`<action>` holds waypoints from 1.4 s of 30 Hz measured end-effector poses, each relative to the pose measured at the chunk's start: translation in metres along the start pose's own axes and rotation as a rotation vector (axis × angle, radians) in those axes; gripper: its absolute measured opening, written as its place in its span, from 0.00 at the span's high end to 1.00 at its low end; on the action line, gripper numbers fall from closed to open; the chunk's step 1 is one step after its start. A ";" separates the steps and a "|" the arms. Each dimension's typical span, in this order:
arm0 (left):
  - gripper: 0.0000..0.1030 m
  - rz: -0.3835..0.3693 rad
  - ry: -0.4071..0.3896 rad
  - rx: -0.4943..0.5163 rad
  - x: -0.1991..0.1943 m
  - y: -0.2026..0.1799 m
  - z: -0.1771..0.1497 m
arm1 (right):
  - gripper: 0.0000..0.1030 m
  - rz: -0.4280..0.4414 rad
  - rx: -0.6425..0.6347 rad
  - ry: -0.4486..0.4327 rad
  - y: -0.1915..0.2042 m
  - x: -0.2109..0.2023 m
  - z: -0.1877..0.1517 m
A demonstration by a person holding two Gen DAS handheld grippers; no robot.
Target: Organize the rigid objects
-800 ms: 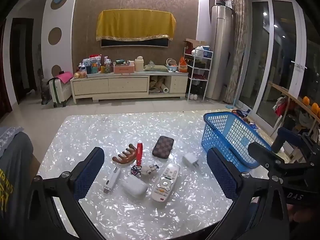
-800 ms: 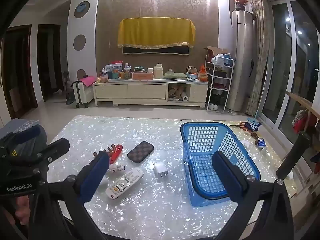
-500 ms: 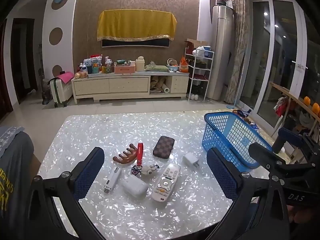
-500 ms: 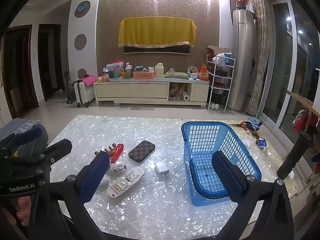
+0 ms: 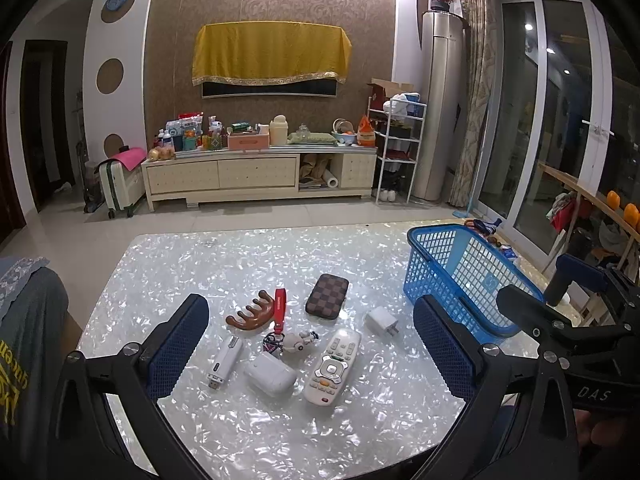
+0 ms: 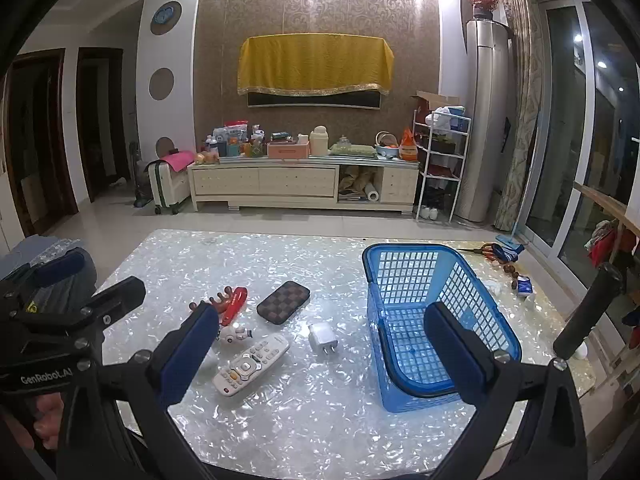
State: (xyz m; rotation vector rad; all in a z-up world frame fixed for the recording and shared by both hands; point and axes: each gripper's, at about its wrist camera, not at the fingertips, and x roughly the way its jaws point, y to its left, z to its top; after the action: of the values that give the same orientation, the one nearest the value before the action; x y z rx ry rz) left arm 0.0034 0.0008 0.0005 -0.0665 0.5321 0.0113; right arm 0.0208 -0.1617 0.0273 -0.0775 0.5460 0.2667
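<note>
Behind the counter [image 5: 248, 264] is a living room with a long low cabinet and a yellow cloth hung on the wall. Shiny white with a pearly look, the counter holds a small bunch of hard things.

Almost nothing has changed in the last second. Both views have only slid a tiny bit, and every thing lies where it was. So no thing has been picked up yet, and the blue basket [image 6: 432, 308] looks empty.

The left gripper [image 5: 310, 354] hangs above the near edge of the counter, its jaws spread wide with nothing between them. The right gripper [image 6: 320, 354] does the same, jaws wide apart and holding nothing.

In the left view the things sit in the middle. A white remote [image 5: 333, 366] lies at 6 o'clock in the bunch. A white case [image 5: 270, 374] is just beside it at 9 o'clock. A white stick [image 5: 226, 362] lies farther that way. A small toy keychain [image 5: 296, 342] sits in the middle. A brown wooden comb [image 5: 250, 314] and a red strap [image 5: 279, 306] lie together at 11 o'clock. A brown checked pouch [image 5: 327, 298] is at 12 o'clock. A white charger plug [image 5: 382, 320] lies at 2 o'clock, nearest the basket.

I think the tidying has not started. The next job is likely to pick one thing, maybe the plug or remote, and put it in the basket.
</note>
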 end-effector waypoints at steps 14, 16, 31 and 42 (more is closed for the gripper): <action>0.00 0.000 -0.007 0.003 -0.003 0.001 0.002 | 0.00 0.003 0.000 -0.002 0.000 0.000 0.000; 0.00 0.002 -0.007 0.005 -0.003 0.000 0.002 | 0.00 0.004 0.000 -0.002 0.000 0.000 0.000; 0.00 0.011 -0.016 0.018 -0.007 -0.003 0.002 | 0.00 0.020 0.009 0.005 -0.001 0.002 -0.001; 0.00 0.005 -0.009 0.020 -0.006 -0.004 0.000 | 0.00 0.020 0.006 0.008 -0.003 0.002 -0.002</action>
State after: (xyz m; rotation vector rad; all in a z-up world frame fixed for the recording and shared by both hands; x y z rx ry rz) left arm -0.0014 -0.0027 0.0034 -0.0457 0.5232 0.0116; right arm 0.0224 -0.1645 0.0240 -0.0674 0.5561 0.2842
